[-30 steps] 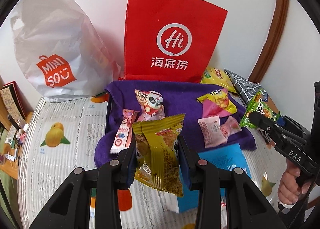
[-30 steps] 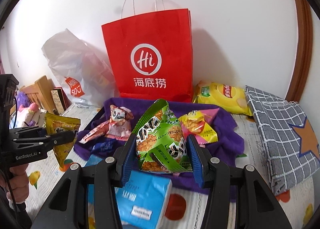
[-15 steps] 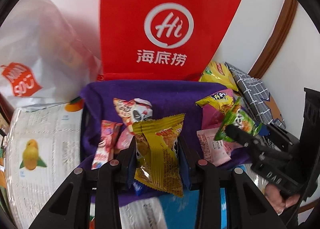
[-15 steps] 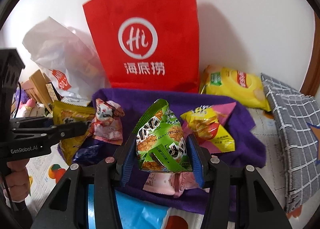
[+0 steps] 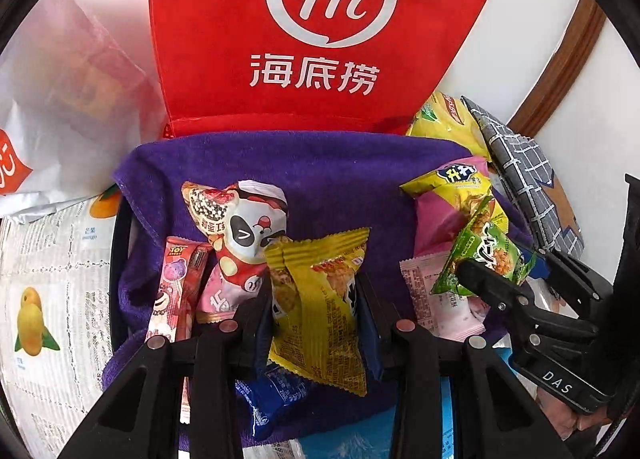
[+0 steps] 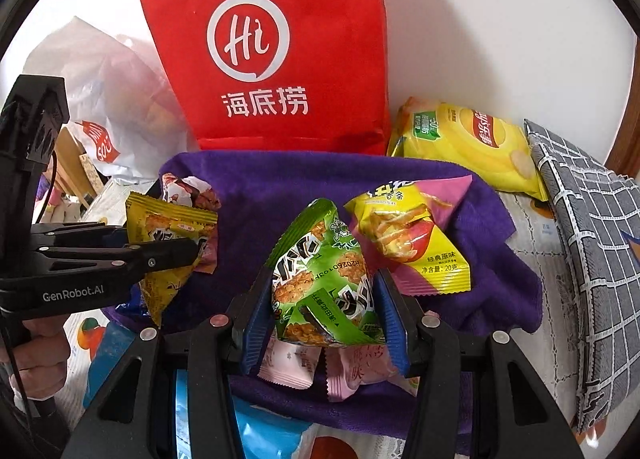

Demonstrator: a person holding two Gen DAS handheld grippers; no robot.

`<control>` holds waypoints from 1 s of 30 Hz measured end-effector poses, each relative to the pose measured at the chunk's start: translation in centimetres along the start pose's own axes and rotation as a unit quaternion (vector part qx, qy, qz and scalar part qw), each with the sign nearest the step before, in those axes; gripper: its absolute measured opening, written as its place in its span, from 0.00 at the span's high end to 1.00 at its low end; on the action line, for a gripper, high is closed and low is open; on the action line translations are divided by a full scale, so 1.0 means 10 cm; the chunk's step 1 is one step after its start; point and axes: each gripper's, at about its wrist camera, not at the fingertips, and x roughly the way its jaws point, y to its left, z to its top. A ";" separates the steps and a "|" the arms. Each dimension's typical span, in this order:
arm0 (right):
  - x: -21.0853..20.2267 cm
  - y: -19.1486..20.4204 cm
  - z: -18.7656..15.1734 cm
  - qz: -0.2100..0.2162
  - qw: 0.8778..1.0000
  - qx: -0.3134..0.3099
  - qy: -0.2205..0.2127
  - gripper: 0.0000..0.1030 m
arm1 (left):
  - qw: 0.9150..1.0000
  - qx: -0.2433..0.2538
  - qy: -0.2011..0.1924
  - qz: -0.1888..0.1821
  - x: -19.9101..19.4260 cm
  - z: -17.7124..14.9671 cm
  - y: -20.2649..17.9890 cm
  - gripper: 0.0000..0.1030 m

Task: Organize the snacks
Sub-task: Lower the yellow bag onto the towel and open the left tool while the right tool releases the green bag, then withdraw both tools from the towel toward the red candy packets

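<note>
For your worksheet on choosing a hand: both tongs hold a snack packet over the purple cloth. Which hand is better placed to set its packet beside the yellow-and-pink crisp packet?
Right, probably. The right tongs grip the green packet right next to the yellow-and-pink packet. The left tongs hold the yellow packet over the far side of the purple cloth.

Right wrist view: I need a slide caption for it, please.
Right gripper clamps a green snack packet above the purple towel; the left gripper holds a yellow packet beside it.
</note>
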 end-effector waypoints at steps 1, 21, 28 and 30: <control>0.00 0.00 0.00 0.002 1.000 -0.002 0.001 0.51 | 1.000 0.000 -0.001 0.001 -0.01 0.00 0.01 0.66; -0.76 0.03 -0.08 -0.021 0.999 0.034 -0.034 0.37 | 0.998 -0.002 -0.047 0.043 -0.70 -0.19 -0.01 0.38; -1.10 0.05 -0.40 -0.030 0.998 0.051 -0.015 0.37 | 0.996 -0.002 -0.088 0.029 -1.11 -0.54 -0.01 0.38; -1.14 0.08 -0.51 -0.035 0.998 0.049 -0.005 0.37 | 0.996 -0.001 -0.089 0.019 -1.17 -0.68 -0.02 0.38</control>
